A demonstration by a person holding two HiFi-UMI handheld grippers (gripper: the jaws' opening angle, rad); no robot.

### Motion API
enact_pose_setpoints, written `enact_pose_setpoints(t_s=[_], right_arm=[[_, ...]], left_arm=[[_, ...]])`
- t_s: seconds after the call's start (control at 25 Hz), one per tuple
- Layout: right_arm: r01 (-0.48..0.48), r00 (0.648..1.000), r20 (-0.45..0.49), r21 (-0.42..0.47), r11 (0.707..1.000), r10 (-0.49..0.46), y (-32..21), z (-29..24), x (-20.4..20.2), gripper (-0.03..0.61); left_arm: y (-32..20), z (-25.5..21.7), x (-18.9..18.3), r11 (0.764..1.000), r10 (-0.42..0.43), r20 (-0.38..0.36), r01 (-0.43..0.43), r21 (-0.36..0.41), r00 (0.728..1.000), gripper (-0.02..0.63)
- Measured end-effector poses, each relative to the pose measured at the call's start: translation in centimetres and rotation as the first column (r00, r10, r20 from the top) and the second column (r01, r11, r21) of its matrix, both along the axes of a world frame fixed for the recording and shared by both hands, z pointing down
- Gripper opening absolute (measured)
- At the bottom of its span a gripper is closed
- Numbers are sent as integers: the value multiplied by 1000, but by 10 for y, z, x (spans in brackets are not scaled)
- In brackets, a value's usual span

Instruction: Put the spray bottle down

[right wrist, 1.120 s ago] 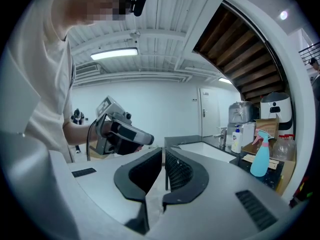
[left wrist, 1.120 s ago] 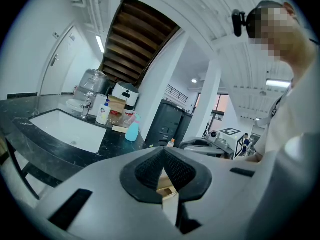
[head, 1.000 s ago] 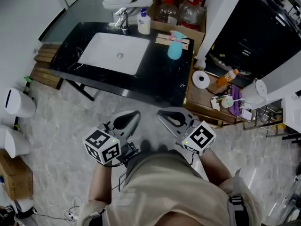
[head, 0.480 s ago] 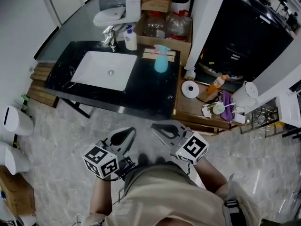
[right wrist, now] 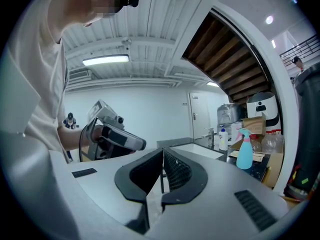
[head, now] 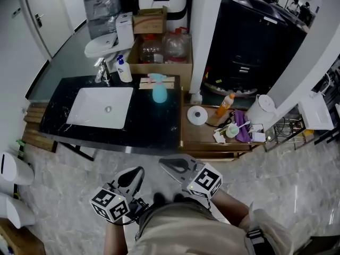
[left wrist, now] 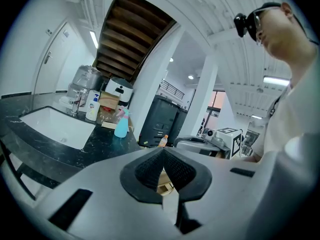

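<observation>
Blue bottle well beyond right tool

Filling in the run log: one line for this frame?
spray bottle: upright on counter, not held | left tool: shut, empty | right tool: shut, empty

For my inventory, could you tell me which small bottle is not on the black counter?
The orange bottle, on the wooden shelf right of the counter; the blue spray bottle and white pump bottle are on it.

Black counter with white sink above grey marble floor.
</observation>
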State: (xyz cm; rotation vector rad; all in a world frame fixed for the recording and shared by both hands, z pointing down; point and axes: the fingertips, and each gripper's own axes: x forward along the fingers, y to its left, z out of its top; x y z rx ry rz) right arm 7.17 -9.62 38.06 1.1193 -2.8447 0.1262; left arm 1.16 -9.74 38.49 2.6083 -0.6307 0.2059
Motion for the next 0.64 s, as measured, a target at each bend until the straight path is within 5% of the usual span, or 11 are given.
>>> enact_pose_setpoints(t_s=[0.64], right_arm=[[-11, 999, -50, -15, 1000, 10, -15, 6, 0, 26]], left_arm=[[-17, 4, 5, 999, 33, -38, -33, -3, 999, 10]])
